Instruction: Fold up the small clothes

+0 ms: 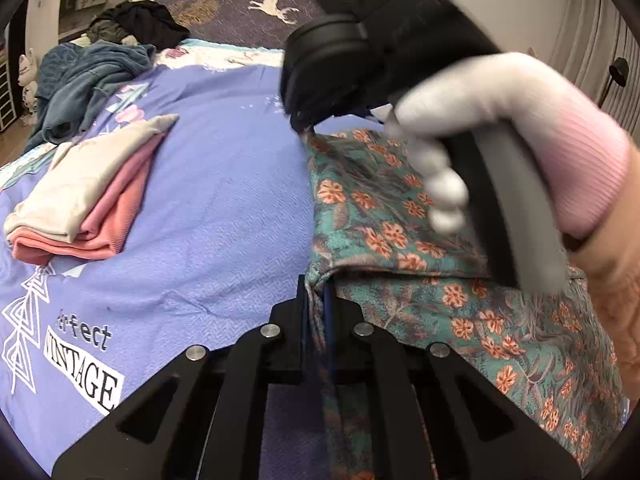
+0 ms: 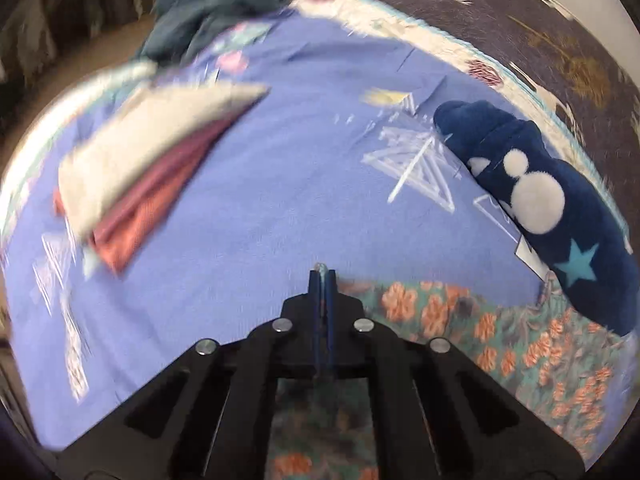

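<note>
A teal garment with orange flowers (image 1: 404, 216) lies on the purple bedspread (image 1: 224, 208), partly folded over itself. My left gripper (image 1: 318, 284) is shut on its near left corner. My right gripper (image 1: 306, 130), held by a white-gloved hand, is pinched on the garment's far left corner. In the right wrist view the right gripper (image 2: 322, 276) is shut, with the floral garment (image 2: 500, 344) under and behind it; a thin bit of cloth shows between its tips.
A folded stack, cream over pink (image 1: 86, 196), lies to the left; it shows blurred in the right wrist view (image 2: 136, 176). A navy plush item with white dots and a star (image 2: 548, 208) lies right. Dark teal and black clothes (image 1: 88, 80) are heaped at the far left.
</note>
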A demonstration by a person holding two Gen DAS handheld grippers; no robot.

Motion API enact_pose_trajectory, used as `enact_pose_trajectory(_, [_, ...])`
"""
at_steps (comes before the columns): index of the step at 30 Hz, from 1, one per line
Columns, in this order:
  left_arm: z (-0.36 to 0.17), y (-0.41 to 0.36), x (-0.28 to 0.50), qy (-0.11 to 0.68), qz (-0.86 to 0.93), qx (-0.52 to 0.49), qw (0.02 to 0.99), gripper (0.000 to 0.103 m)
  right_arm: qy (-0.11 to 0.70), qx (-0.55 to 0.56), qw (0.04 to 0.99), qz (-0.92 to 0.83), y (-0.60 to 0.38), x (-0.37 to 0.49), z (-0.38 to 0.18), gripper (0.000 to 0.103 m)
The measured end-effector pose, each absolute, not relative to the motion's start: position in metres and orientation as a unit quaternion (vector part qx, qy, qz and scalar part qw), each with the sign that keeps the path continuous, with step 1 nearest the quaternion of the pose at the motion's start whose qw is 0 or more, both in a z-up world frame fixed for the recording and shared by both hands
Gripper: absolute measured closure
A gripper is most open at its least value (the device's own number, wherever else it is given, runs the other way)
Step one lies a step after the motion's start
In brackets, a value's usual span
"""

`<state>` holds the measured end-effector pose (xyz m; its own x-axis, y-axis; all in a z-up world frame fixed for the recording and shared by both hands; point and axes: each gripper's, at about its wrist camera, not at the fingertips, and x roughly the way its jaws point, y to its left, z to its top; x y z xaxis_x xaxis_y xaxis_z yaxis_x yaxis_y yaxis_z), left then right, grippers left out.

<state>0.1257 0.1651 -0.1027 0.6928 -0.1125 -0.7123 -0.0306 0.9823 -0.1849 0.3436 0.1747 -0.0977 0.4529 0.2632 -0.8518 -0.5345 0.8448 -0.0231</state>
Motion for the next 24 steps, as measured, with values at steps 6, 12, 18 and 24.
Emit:
enact_pose_trajectory(6, [-0.102, 0.175, 0.117, 0.393, -0.024, -0.115, 0.912, 0.096, 0.454, -0.028, 0.842, 0.291, 0.143, 0.355, -0.089, 0.096])
enact_pose_trajectory(12, [-0.081, 0.189, 0.093, 0.36, -0.033, -0.135, 0.923, 0.097, 0.432, -0.021, 0.848, 0.305, 0.062, 0.296, -0.055, 0.094])
enact_pose_trajectory(18, [-0.052, 0.157, 0.117, 0.33, -0.129, -0.122, 0.927, 0.097, 0.47, 0.019, 0.839, 0.275, -0.027, 0.233, -0.079, 0.086])
enact_pose_trajectory(24, [-0.106, 0.129, 0.182, 0.432, -0.081, -0.088, 0.894, 0.089, 0.449, 0.057, 0.858, 0.241, -0.071, 0.216, -0.122, 0.082])
